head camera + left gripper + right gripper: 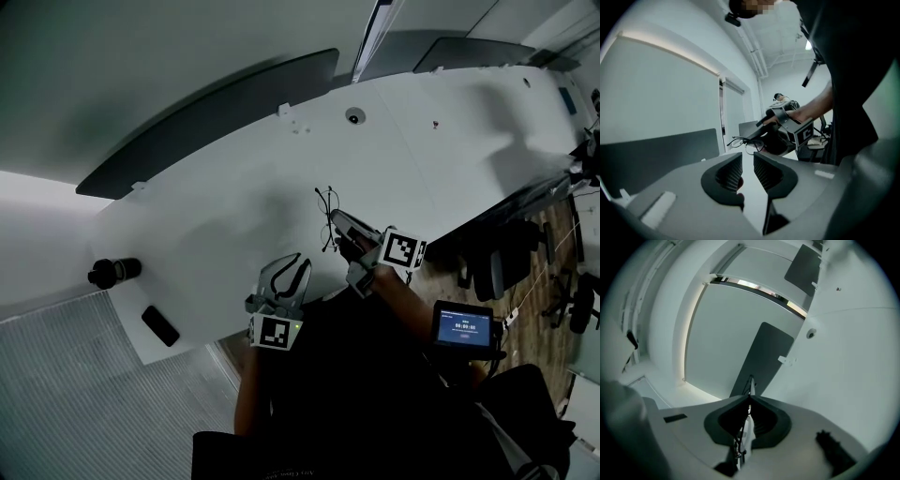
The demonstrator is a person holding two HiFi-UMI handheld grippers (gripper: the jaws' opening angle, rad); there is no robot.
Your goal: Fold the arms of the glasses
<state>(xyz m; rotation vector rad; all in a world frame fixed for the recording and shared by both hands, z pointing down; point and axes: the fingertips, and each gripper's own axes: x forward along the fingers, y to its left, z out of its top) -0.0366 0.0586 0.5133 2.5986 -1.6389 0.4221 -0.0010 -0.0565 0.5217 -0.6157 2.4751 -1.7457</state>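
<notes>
Glasses hang above the table, pinched edge-on in my right gripper, its jaws clamped on the thin wire frame. My left gripper stands parted and empty just beside them. With so slim a hold, I judge the frame could twist or slip free once the left pushes an arm inward.

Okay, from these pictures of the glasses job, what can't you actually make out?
Glasses, head view: too small and thin to tell whether the arms are folded.
Glasses, right gripper view: the shut jaws of the right gripper hide all but a sliver of frame.
Small screen, head view: its text is too small to read.
Dark cylinder, head view: too small and dim to identify.
</notes>
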